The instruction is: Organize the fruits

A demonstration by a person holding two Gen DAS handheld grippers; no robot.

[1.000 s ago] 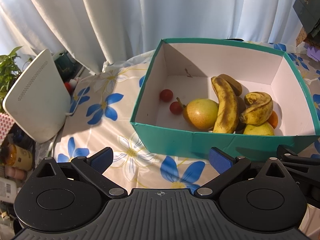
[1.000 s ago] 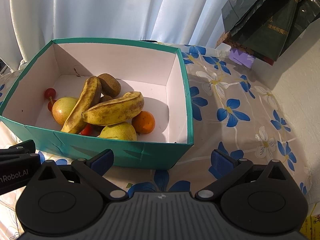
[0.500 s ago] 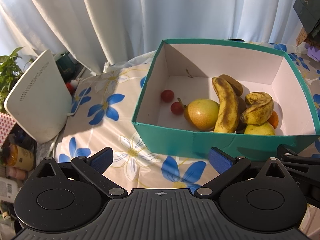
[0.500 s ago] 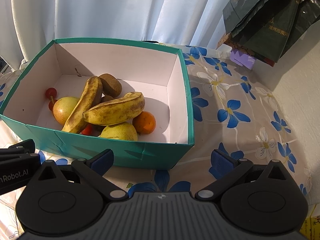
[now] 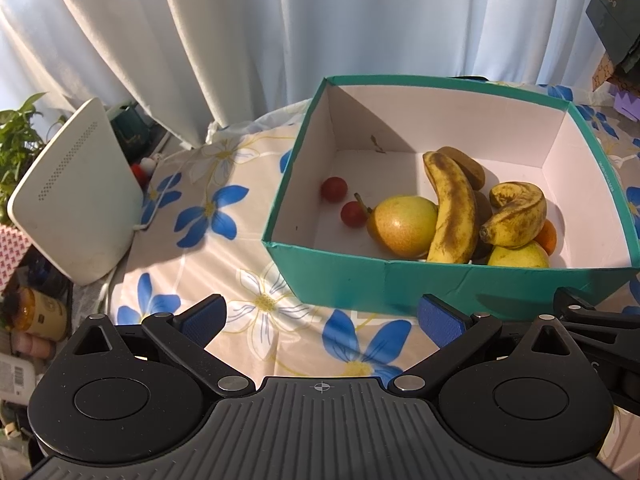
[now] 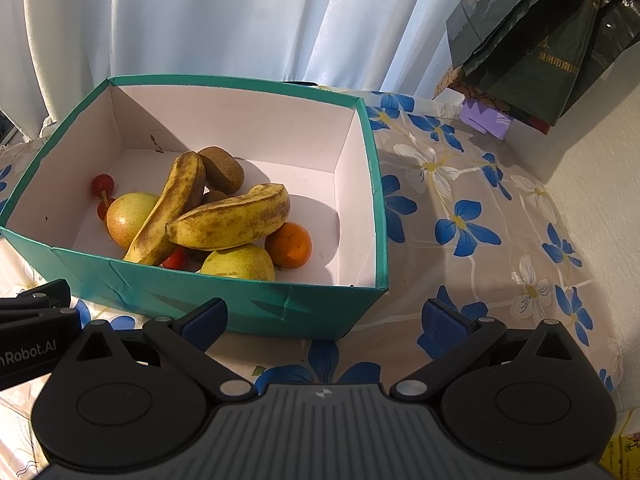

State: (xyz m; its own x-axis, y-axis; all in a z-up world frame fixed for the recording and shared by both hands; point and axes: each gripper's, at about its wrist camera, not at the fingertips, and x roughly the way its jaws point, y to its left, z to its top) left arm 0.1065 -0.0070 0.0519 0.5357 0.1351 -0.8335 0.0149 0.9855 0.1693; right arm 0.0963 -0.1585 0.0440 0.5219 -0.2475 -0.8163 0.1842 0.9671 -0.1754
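Left claw (image 5: 320, 320): blue pads spread wide, nothing between them, hovering low over the flowered cloth on the table (image 5: 208, 248), just short of the near wall of the teal cardboard box with white inside (image 5: 360, 284). Right claw (image 6: 324, 320): likewise parted and empty, close to the same near wall, toward the box's right corner.

Inside the box, all gathered: two spotted yellow bananas, the long one (image 6: 168, 216) leaning across a reddish-yellow pear (image 5: 402, 224), the short curved one (image 6: 232, 220) resting on top of a green-yellow pear (image 6: 238, 264) and touching a small orange (image 6: 289, 245). Brown kiwi (image 6: 221, 170) behind the long banana. Small red cherry tomatoes (image 5: 334, 189) loose at the left of the box floor, another tucked under the bananas in the right view. No fruit seen out on the cloth.

Fits either a heap waiting to be sorted out of the box or fruit already collected into it; cannot be settled from here.

For any grasp in there: come in from above, clear of the tall near wall. Span bananas across the middle, lightly, since ripe skin bruises. Lift top pieces before those beneath, or the pile shifts. Expect tomatoes to roll away.
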